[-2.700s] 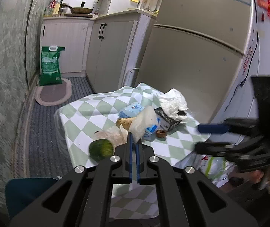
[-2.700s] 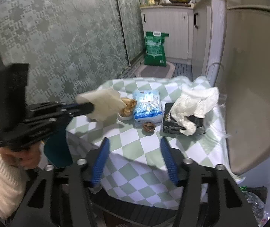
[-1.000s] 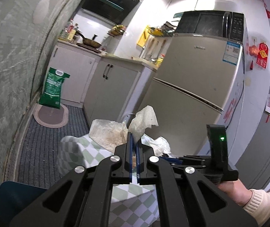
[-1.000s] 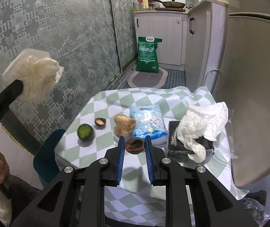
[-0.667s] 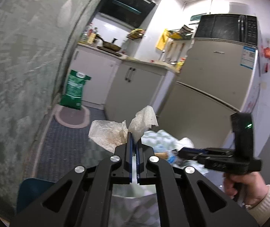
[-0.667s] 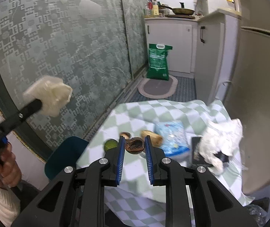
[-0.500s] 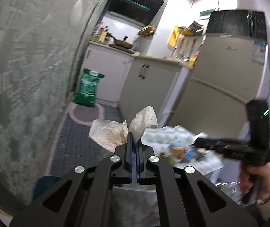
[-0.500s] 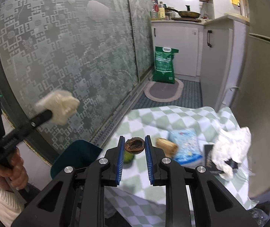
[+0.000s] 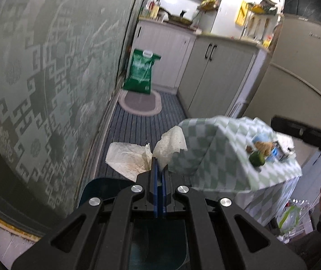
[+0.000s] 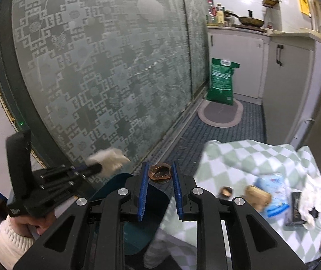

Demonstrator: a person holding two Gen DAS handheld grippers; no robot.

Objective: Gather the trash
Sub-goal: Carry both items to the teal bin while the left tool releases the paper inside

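Observation:
My left gripper (image 9: 159, 168) is shut on a stained white paper napkin (image 9: 128, 159), held in the air above a dark teal bin (image 9: 106, 186) by the patterned glass door. In the right wrist view the left gripper (image 10: 92, 168) and its napkin (image 10: 110, 158) show at the left. My right gripper (image 10: 160, 175) is shut on a brown nut shell (image 10: 160, 173), above the same bin (image 10: 137, 231). On the green checked table (image 10: 239, 159) lie another brown shell (image 10: 225, 191), a tan food piece (image 10: 257, 196), a blue packet (image 10: 275, 195) and crumpled white paper (image 10: 318, 189).
A green round fruit (image 9: 257, 159) sits on the table (image 9: 216, 148). A green bag (image 9: 141, 73) and oval mat (image 9: 141, 101) lie on the floor by white cabinets (image 9: 216, 74). The fridge (image 9: 295, 72) stands behind the table. A plastic bag (image 9: 288, 219) lies low right.
Both grippers have swung left, away from the table toward the glass door and the teal bin. The left still holds the napkin, the right still holds the shell.

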